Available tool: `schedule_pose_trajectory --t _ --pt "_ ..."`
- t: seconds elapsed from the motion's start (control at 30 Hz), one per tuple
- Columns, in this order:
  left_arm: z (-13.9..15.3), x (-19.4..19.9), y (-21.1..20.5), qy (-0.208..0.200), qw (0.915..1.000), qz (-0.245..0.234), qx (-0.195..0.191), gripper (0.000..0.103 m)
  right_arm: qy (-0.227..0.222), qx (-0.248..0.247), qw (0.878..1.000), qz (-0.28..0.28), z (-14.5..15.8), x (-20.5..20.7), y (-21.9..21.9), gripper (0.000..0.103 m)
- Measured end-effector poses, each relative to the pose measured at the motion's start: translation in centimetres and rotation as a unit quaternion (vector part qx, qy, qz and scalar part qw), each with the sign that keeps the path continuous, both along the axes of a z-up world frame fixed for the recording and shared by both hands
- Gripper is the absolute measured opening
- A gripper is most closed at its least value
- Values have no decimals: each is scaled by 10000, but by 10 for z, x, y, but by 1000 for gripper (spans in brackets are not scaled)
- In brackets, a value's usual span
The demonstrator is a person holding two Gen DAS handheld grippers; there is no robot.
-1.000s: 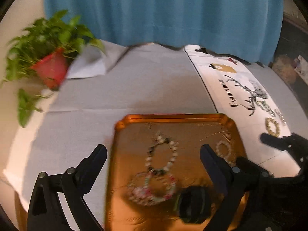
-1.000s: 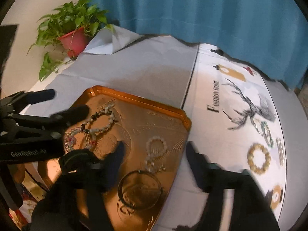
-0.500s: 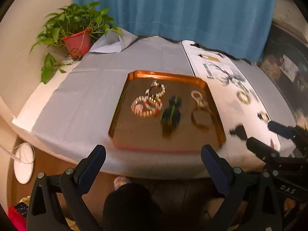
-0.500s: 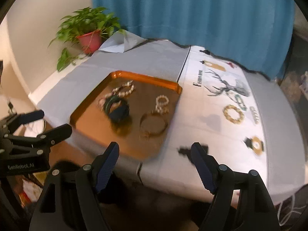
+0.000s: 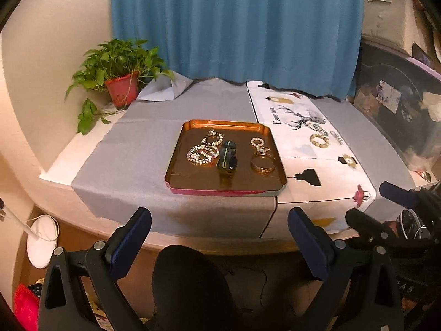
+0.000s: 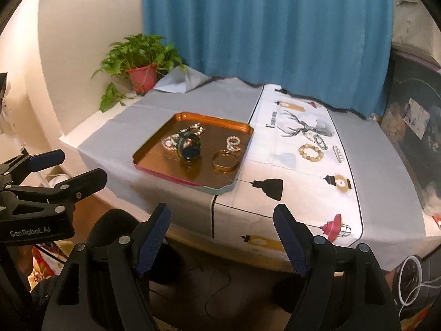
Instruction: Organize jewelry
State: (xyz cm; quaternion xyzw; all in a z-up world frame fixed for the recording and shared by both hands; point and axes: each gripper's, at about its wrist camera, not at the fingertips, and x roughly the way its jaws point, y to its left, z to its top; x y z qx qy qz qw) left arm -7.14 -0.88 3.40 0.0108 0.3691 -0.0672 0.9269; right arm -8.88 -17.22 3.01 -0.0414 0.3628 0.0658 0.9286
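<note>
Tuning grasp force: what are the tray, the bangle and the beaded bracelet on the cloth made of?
Tray: likely metal, glossy copper finish; it mirrors the pieces on it.
Bangle: looks like thin gold-toned metal rings, shiny.
Beaded bracelet: round tan beads, matte; wood or stone, can't tell.

A blue curtain (image 5: 234,27) hangs behind the surface (image 5: 132,171), filling the twelve o'clock part of both views. At about ten o'clock a leafy green plant in a red pot (image 5: 121,88) stands on the pale ledge beside the grey cloth (image 5: 154,127). A white runner printed with a deer and lanterns (image 6: 300,171) lies just beside that cloth, toward three o'clock. A round white lamp base (image 5: 42,241) sits on the floor at eight o'clock.
</note>
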Motion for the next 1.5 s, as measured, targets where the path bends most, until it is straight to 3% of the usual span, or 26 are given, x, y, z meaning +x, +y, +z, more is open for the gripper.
schedule_pose_trajectory --t 0.47,1.5 --pt "10 -40 -23 -248 9994 -88 237 101 -229 55 9997 117 7 -45 -3 78" --pt "-5 -32 -38 -33 9986 -231 464 101 34 -16 10000 -84 -12 -38 -19 78"
